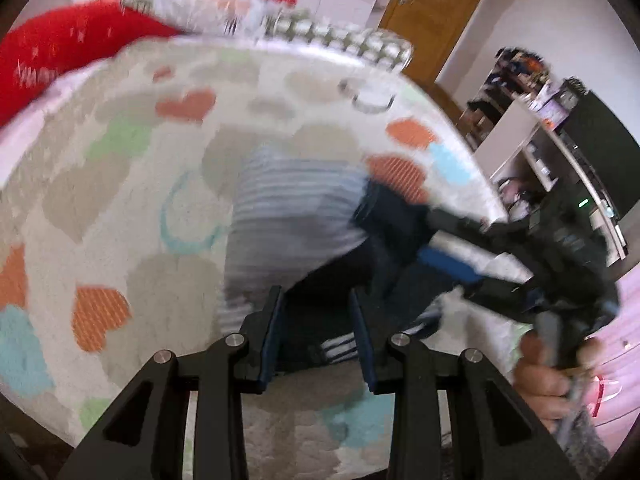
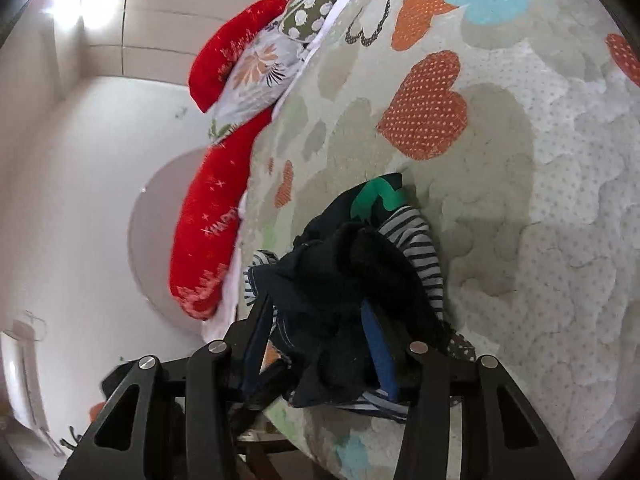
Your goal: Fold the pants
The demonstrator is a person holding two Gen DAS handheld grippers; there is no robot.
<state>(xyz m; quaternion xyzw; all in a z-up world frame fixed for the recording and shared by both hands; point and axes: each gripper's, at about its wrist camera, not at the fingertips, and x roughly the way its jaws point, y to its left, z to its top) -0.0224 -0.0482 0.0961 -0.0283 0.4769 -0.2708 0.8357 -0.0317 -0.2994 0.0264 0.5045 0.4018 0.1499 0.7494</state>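
Pants (image 2: 336, 276) on heart-patterned bed (image 2: 540, 200)

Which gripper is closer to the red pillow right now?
Left, probably. The left gripper sits mid-bed facing the red pillow; the right gripper is farther out, by the bed's edge.

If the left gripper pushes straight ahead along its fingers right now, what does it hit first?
Most likely the dark pants: the fabric already lies between the left gripper's open fingers. Beyond that sits the striped garment on the heart-print bedspread. The picture is blurred, so depth is uncertain.

Heart-print quilt (image 2: 560, 160), red pillow (image 2: 208, 232), floral pillow (image 2: 256, 76), wooden door (image 1: 436, 12).
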